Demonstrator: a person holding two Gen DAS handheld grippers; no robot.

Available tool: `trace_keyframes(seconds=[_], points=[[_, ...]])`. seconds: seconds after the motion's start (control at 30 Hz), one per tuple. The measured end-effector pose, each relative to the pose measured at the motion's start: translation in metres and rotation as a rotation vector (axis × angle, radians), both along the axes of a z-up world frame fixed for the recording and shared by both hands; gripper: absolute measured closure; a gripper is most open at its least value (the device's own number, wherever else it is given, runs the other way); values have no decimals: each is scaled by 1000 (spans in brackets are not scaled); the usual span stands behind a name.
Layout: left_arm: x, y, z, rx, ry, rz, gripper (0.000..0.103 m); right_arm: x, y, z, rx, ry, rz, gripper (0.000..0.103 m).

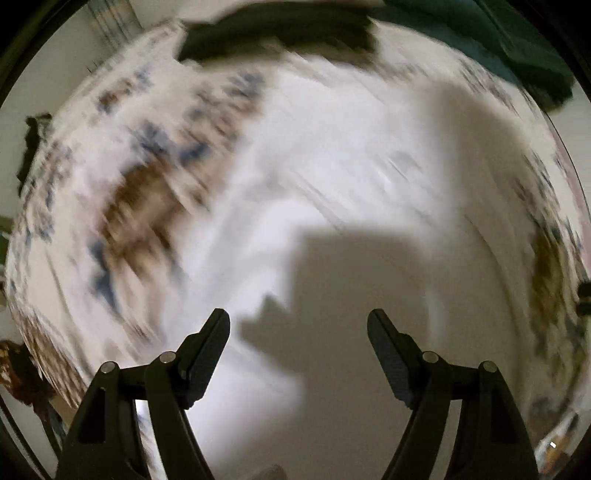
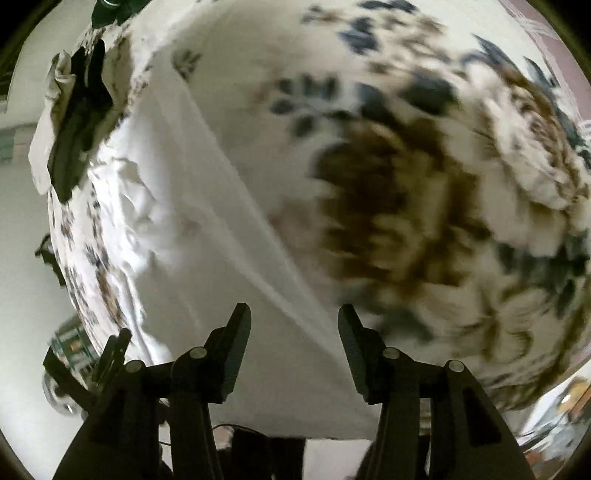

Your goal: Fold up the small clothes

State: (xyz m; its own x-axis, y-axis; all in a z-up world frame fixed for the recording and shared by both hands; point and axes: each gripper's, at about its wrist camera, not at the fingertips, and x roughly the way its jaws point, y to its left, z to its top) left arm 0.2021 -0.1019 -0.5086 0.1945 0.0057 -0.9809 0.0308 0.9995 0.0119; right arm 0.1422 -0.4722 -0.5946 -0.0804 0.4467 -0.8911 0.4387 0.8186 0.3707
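A white garment [image 1: 332,166] lies spread flat on a floral cover [image 1: 147,192], heavily blurred in the left wrist view. My left gripper [image 1: 297,314] hovers above it, open wide, with nothing between its fingers and its shadow falling on the cloth. In the right wrist view the same white garment [image 2: 221,258] shows a long straight crease and a rumpled edge at the left. My right gripper [image 2: 293,307] stands open over its near part, and nothing is pinched between the pads.
A dark garment [image 1: 277,33] lies at the far edge, with a teal cloth [image 1: 498,37] to its right. In the right wrist view a dark garment [image 2: 77,122] and a pale cloth [image 2: 40,147] lie at the left edge of the floral cover [image 2: 406,203].
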Motion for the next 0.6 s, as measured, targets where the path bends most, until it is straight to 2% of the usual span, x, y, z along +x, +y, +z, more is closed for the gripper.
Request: trace_keyframes(seconds=[0.1,0.23,0.3,0.4,0.43,0.47,0.5,0.53,0.57,0.6], points=[[-43,-53,-8,-47,98,24,27,-22,-45,-8,-6,18,25,52],[-100,-137,-29,-217,274,54,27,-49,-114,-10,9,18,28,52],[-118,-177,-42,-280,337,41,27,-55,-137,-15,9,26,20,52],[-136,-230,-67,-278,367,-43,29,-53,-165,-22,8,39,6,52],[-140,-245,-77,-247,359,-71,36,-53,-175,-25,10,40,5,51],[-143,-254,-81,-193,334,-79,62,-53,-181,-28,10,41,9,51],[-145,-256,-83,-148,311,-71,84,-51,-186,-31,10,43,17,51],[-147,-251,-81,-130,280,-34,93,-46,-188,-34,10,47,27,51],[-148,-242,-76,-145,258,14,102,-42,-189,-37,9,50,40,51],[-150,-233,-70,-167,239,48,102,-35,-189,-39,10,51,58,51]])
